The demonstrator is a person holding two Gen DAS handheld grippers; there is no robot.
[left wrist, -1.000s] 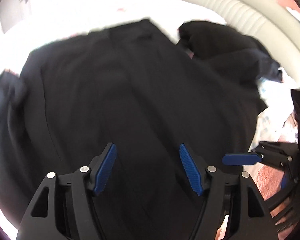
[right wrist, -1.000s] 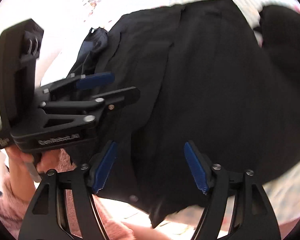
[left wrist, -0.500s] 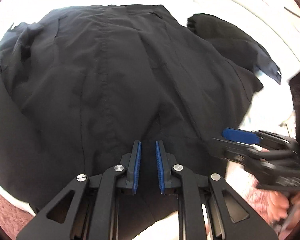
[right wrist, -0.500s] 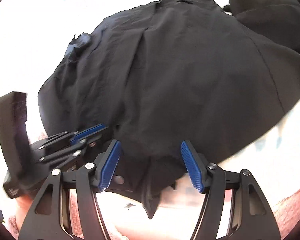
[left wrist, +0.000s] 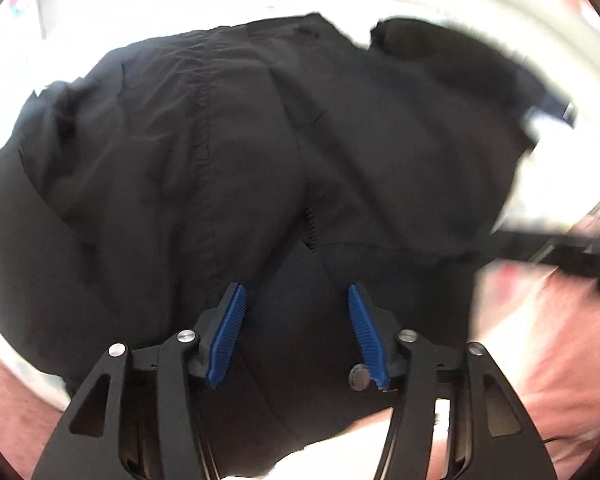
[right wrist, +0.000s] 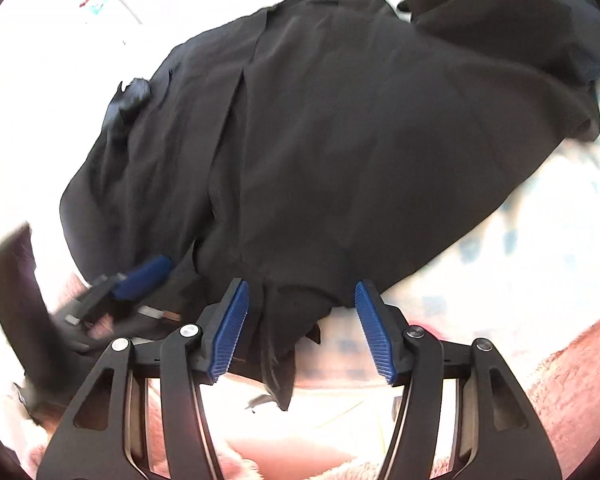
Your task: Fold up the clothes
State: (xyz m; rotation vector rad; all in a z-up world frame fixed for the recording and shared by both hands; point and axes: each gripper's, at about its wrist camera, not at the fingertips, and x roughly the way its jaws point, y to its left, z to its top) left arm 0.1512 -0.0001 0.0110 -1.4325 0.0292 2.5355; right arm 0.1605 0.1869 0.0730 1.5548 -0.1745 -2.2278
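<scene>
Garment (left wrist: 228, 168), black, lies spread over a white bed sheet (right wrist: 520, 248), with its near hem bunched right at both tools. Left tool (left wrist: 294, 328) has its blue pads parted with dark cloth between and under them, not pinched; right tool (right wrist: 300, 328) is likewise spread wide, straddling the hanging hem corner without clamping it, probably lined up to catch that edge. Second dark garment (right wrist: 520, 12) sits at the far corner, touching the spread one, and whether any fold is already in, I can't tell from this layout.
</scene>
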